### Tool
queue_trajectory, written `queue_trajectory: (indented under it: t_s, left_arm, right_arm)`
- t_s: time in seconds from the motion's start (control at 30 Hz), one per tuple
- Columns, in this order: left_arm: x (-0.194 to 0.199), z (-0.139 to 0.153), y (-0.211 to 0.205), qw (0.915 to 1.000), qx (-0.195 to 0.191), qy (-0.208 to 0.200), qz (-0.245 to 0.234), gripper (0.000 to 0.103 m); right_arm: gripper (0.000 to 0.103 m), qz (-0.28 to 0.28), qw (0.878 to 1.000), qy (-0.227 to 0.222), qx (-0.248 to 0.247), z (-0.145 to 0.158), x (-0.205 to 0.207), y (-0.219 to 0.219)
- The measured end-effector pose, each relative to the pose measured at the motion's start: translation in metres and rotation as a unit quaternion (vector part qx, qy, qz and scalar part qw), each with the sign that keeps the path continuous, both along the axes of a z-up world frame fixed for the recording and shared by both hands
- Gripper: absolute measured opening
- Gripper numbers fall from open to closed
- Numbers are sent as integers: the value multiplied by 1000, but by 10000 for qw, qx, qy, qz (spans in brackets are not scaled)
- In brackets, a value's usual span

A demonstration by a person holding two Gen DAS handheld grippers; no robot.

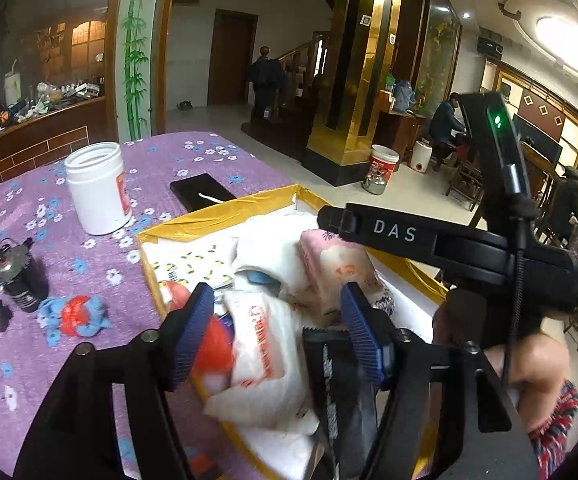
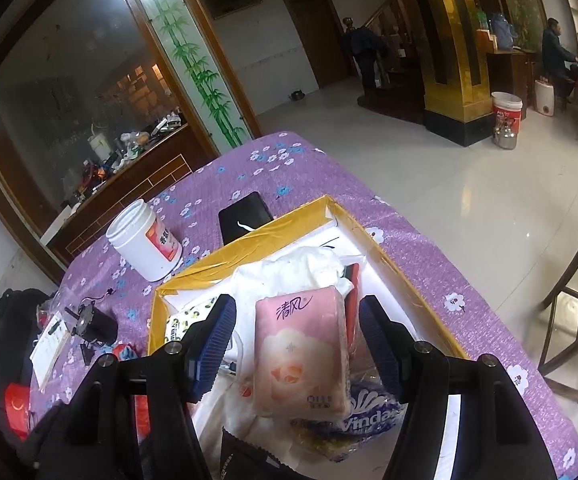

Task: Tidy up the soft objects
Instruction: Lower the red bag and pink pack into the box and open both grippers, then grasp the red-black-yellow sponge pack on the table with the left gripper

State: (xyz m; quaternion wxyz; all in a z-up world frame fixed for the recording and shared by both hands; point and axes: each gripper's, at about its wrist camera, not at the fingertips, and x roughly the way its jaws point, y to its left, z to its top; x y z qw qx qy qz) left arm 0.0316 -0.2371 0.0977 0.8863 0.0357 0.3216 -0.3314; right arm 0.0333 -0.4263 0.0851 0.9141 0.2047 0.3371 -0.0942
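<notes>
Pink tissue pack (image 2: pixel 303 350) lies in the yellow-rimmed box (image 2: pixel 405 276), between the right gripper (image 2: pixel 303 336)'s blue fingers (image 2: pixel 379 340), which stand wide and clear of it on both sides. It rests on a blue-and-white tissue pack (image 2: pixel 369 416) at 5 o'clock and crumpled white cloth (image 2: pixel 301 268) at 12 o'clock. In the left wrist view, the left gripper (image 1: pixel 277 336) hangs over the same box, its fingers (image 1: pixel 359 332) also wide, with a white wipes pack (image 1: pixel 267 360) lying loose between them and something red (image 1: pixel 213 348) beside the finger at 9 o'clock. Around the box on the purple flowered desk (image 1: pixel 89 360): a white jar (image 1: pixel 97 188) at 10 o'clock, a black phone (image 1: pixel 201 194) at 12 o'clock behind the box wall, a small dark motor (image 1: pixel 17 280) and a blue-and-red cloth bundle (image 1: pixel 75 316) at 9 o'clock. Both grippers tilt downward toward the box; a bare hand (image 1: pixel 537 364) grips the right gripper's handle at 3 o'clock.
</notes>
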Motion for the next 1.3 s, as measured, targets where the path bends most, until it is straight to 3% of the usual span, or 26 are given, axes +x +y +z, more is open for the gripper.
queue_trajectory:
  t_s: [0.17, 0.37, 0.57, 0.67, 0.73, 0.8, 1.03, 1.07, 1.1, 1.2, 1.3]
  left_arm:
    - [2, 4, 34, 9997, 30, 248, 2, 70]
    - [-8, -10, 75, 9983, 489, 322, 6, 73]
    - [-24, -31, 100, 9919, 830, 667, -686, 73]
    - [-32, -41, 98, 9848, 1076, 785, -1117, 73]
    - [-38, -46, 91, 9805, 1342, 658, -1275, 73]
    - [-38, -51, 86, 9783, 1547, 558, -1260, 73]
    - [-27, -78, 65, 9654, 1950, 929, -1461, 72]
    - [-26, -81, 64, 9664, 1958, 937, -1376, 68]
    - [-25, -82, 63, 9683, 1931, 915, -1292, 56]
    - [-17, -76, 75, 9796, 1632, 868, -789, 47]
    - [-11, -61, 103, 9913, 1016, 796, -253, 46]
  right_arm:
    - [67, 37, 10000, -77, 9, 1, -1, 1]
    - [67, 69, 9999, -105, 31, 2, -3, 2]
    - [67, 87, 9999, -107, 15, 2, -3, 3]
    - [67, 107, 9999, -98, 10, 1, -2, 4]
    - [67, 113, 9999, -95, -8, 1, -2, 5]
    - [67, 119, 9999, -83, -13, 0, -1, 5]
    - [67, 136, 9999, -105, 2, -2, -1, 6]
    - [67, 138, 9998, -107, -2, -2, -1, 6]
    - [67, 135, 9999, -106, 0, -2, -1, 6]
    - [67, 146, 9998, -128, 22, -2, -2, 6]
    - [67, 183, 9996, -201, 22, 1, -4, 8]
